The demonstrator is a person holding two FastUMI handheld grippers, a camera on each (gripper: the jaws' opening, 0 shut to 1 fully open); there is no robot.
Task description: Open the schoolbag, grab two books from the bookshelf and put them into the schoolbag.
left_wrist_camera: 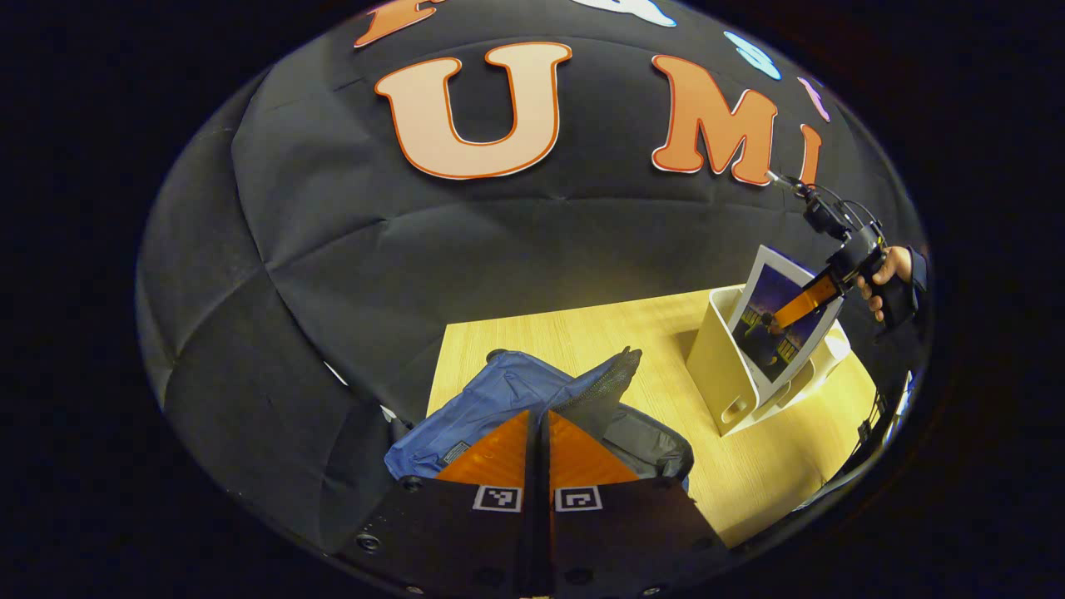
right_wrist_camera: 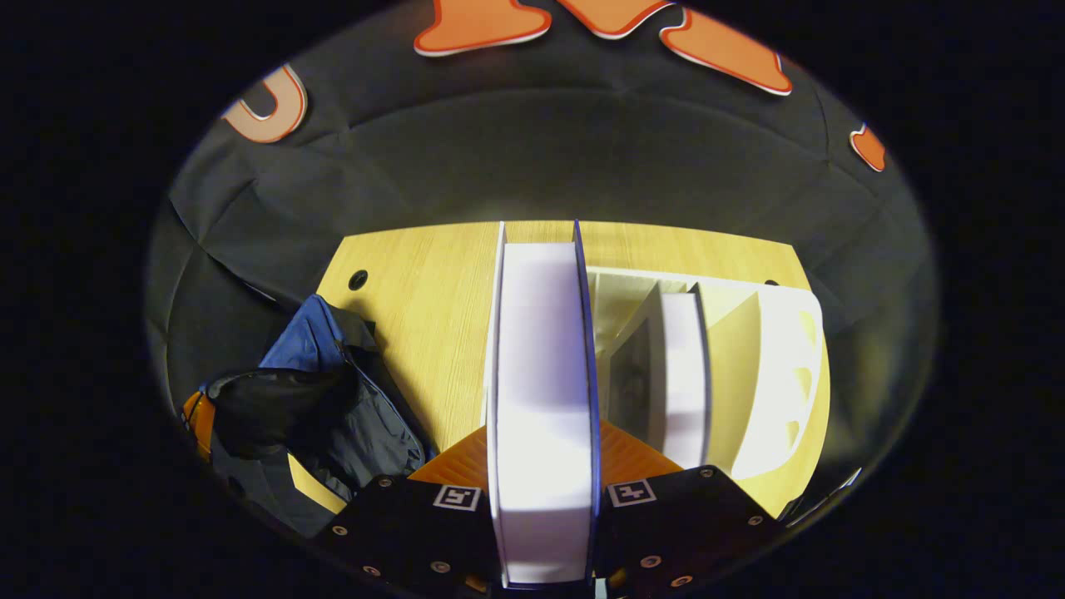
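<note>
The blue schoolbag (left_wrist_camera: 499, 399) lies on the wooden table's left side, its dark zipper edge pulled up. My left gripper (left_wrist_camera: 538, 413) is shut, and the bag's opening edge runs right into its tips. A white-edged book (right_wrist_camera: 545, 374) with a dark cover (left_wrist_camera: 778, 320) stands upright between my right gripper's (right_wrist_camera: 545, 437) fingers, which press on both its sides. It stands tilted at the near end of the white bookshelf (left_wrist_camera: 728, 366), with the right gripper (left_wrist_camera: 811, 298) on its upper edge. Another book (right_wrist_camera: 682, 374) stands in a shelf slot beside it. The schoolbag (right_wrist_camera: 333, 408) lies to the left.
The bookshelf (right_wrist_camera: 774, 366) sits at the right end of the table (left_wrist_camera: 582, 333), near its front corner. A hand (left_wrist_camera: 886, 270) holds the right gripper. A small round hole (right_wrist_camera: 358, 279) marks the table's far left corner. Bare wood lies between bag and shelf.
</note>
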